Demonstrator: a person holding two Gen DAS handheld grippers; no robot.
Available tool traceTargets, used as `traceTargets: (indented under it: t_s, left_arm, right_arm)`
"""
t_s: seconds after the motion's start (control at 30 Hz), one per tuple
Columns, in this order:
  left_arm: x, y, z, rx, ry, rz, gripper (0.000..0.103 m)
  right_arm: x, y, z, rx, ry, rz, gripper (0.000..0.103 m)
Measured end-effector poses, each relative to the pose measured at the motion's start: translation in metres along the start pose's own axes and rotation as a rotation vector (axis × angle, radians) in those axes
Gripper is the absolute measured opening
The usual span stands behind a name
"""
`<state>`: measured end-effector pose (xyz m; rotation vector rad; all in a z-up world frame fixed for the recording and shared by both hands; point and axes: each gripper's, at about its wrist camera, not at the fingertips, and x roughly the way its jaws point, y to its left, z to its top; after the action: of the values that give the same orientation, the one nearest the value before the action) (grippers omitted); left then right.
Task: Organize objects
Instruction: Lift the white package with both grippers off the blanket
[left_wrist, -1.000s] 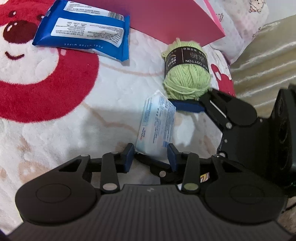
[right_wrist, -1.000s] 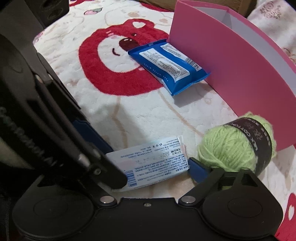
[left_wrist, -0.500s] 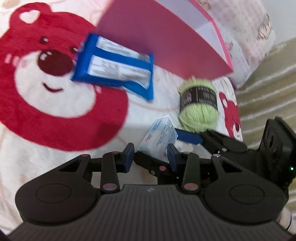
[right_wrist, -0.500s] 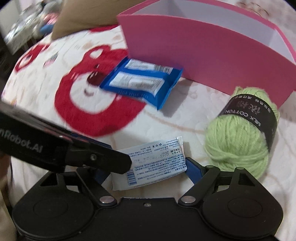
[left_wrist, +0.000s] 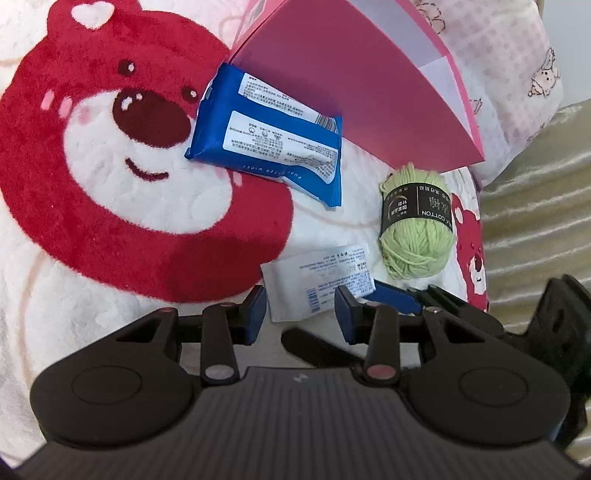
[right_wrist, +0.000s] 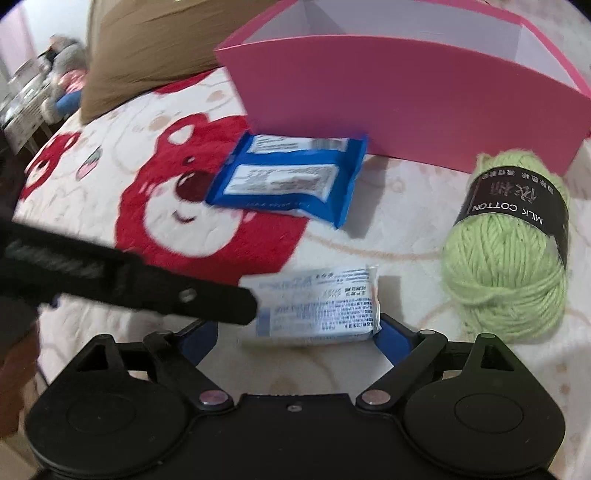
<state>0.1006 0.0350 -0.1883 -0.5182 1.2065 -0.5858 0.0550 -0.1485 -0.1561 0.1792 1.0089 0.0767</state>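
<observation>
A small white tissue packet (left_wrist: 319, 286) is held off the bear blanket between both grippers. My left gripper (left_wrist: 300, 314) is shut on its near end. My right gripper (right_wrist: 295, 338) is shut on it across its length, and the packet (right_wrist: 321, 302) fills the space between its blue pads. A blue wet-wipes pack (left_wrist: 273, 136) lies on the blanket against the pink box (left_wrist: 354, 77). A green yarn ball (left_wrist: 415, 221) with a black label lies to the right of the packet; it also shows in the right wrist view (right_wrist: 506, 240).
The pink box (right_wrist: 406, 81) stands open at the back, white inside. A brown cushion (right_wrist: 155, 40) lies behind to the left. A beige striped cover (left_wrist: 535, 206) borders the blanket on the right. The red bear print (left_wrist: 122, 162) covers the blanket's left.
Both grippers have lifted the white packet off the blanket and pulled back and up. The pink box, blue pack and yarn now show further away.
</observation>
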Motion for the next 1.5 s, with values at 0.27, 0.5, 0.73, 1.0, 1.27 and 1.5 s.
traceTargets:
  t_s: [0.27, 0.5, 0.73, 1.0, 1.27, 1.5]
  left_arm:
    - [-0.004, 0.005, 0.001, 0.016, -0.053, 0.037, 0.037]
    - [0.002, 0.005, -0.002, 0.064, -0.098, 0.075, 0.034]
    - [0.006, 0.003, -0.003, 0.064, -0.086, 0.046, 0.032]
    - [0.007, -0.005, -0.006, 0.071, -0.087, 0.08, 0.032]
    - [0.006, -0.009, -0.006, 0.087, -0.063, 0.061, 0.032]
    - [-0.005, -0.023, -0.009, 0.087, -0.035, 0.03, 0.033]
  right_arm:
    - [-0.018, 0.013, -0.004, -0.079, -0.031, 0.015, 0.093]
    - [-0.009, 0.007, -0.007, -0.045, -0.01, -0.013, 0.088]
    - [-0.009, 0.011, -0.008, -0.019, -0.034, -0.001, 0.082]
    - [0.003, 0.016, -0.009, -0.065, -0.036, -0.056, 0.083]
    - [-0.006, 0.011, -0.019, -0.033, -0.094, -0.046, 0.081]
    - [-0.018, 0.013, -0.016, -0.024, -0.094, -0.056, 0.083]
